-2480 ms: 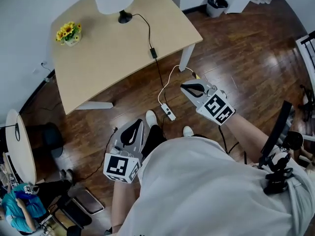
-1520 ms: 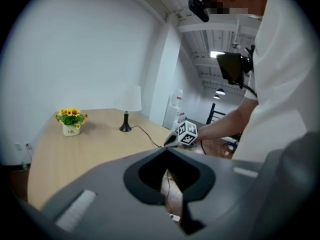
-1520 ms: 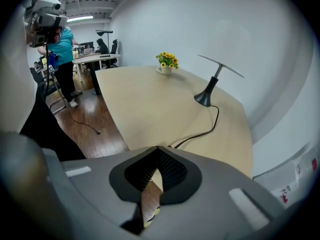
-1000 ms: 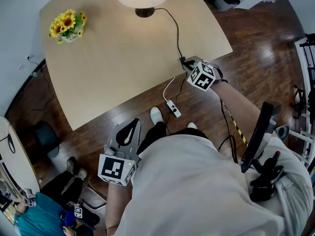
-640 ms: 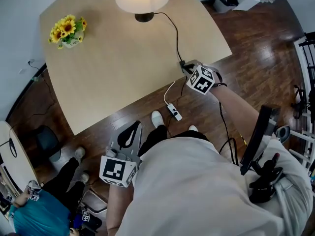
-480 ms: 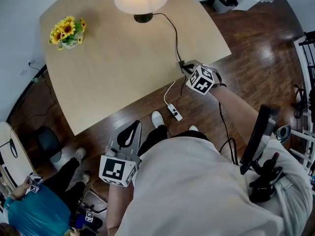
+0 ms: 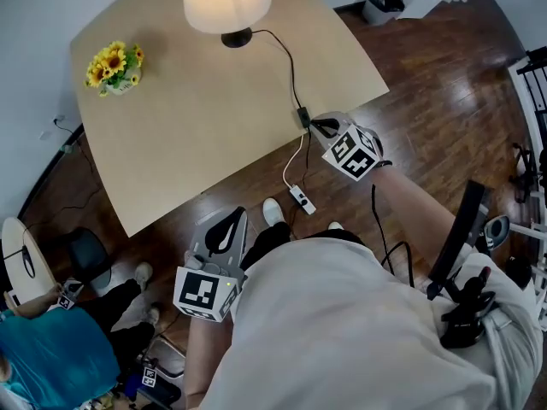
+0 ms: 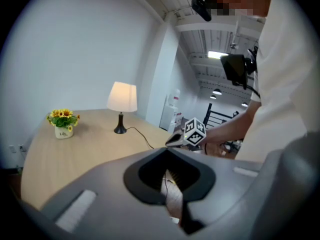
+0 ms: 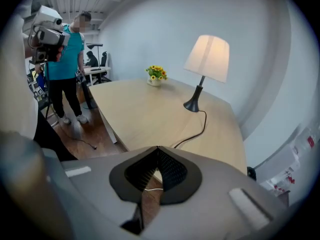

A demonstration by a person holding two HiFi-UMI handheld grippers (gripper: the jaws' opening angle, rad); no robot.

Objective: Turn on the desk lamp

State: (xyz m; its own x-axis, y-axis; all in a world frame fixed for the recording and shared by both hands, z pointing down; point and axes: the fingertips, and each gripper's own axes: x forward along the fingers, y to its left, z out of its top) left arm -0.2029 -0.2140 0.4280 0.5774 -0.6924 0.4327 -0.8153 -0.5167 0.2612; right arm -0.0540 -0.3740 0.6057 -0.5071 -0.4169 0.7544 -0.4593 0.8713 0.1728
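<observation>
The desk lamp [image 7: 226, 2] stands at the far side of the wooden table [image 7: 197, 118], its white shade glowing warm. It also shows in the left gripper view as the lamp [image 8: 122, 97] and in the right gripper view as the lamp [image 9: 207, 57]. Its black cord [image 7: 286, 58] runs to an inline switch [image 7: 302, 114] at the table's near edge. My right gripper [image 7: 316, 126] is shut on nothing, its tips just right of that switch. My left gripper [image 7: 229, 220] hangs shut and empty over the floor by my leg.
A pot of yellow flowers [image 7: 111, 61] sits on the table's left side. A white power strip [image 7: 300, 200] lies on the wood floor below the switch. A person in teal [image 7: 43, 357] stands at lower left, beside a small round table [image 7: 21, 259]. A bin [image 7: 379, 7] stands far right.
The shade, plain white 2.5 s ago, now glows. My right gripper reached the cord switch at the table edge and has since drawn slightly back from it. The left gripper stayed put.
</observation>
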